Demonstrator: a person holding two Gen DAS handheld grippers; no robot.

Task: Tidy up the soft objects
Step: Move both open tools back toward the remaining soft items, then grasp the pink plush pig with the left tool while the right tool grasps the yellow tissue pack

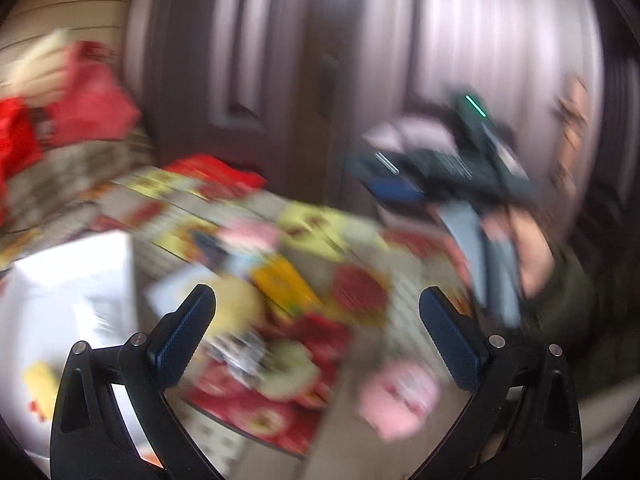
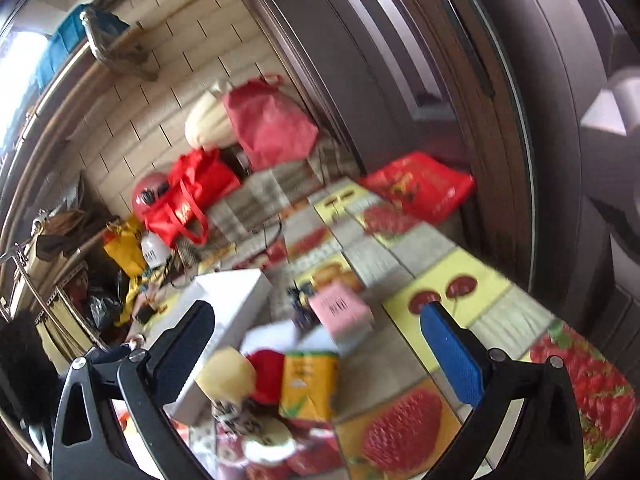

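1. A plush toy [image 2: 248, 392] with a pale yellow head and a red body is seen lying on the table, just in front of the right gripper [image 2: 320, 344] and between its two fingers in the view, though not touched by them. In the left wrist view the same toy [image 1: 240, 312] is smeared by motion blur.
2. An orange-yellow carton [image 2: 310, 384] is set touching the toy's right side, and a pink box [image 2: 340, 308] lies just behind the carton.
3. A white box [image 2: 224, 320] is placed to the left of the toy, reaching back across the table.
4. A soft pink object [image 1: 396, 396] is shown in the left wrist view near the table's edge; what it is cannot be told through the blur.
5. The table is covered by a fruit-print tablecloth [image 2: 400, 432] with strawberries and cherries.
6. The right gripper's jaws are spread wide and nothing is held between the blue pads [image 2: 452, 356].
7. The left gripper [image 1: 318, 332] is likewise released, its jaws wide apart above the cluttered table and empty.
8. In the left wrist view the other gripper is seen at the right, held by a hand [image 1: 532, 248] with a dark green sleeve.
9. Red bags [image 2: 192, 196] and a pink-red bag [image 2: 272, 124] are piled at the far end of the table against a tiled wall [image 2: 152, 112].
10. A grey panelled door [image 2: 400, 80] stands beside the table.
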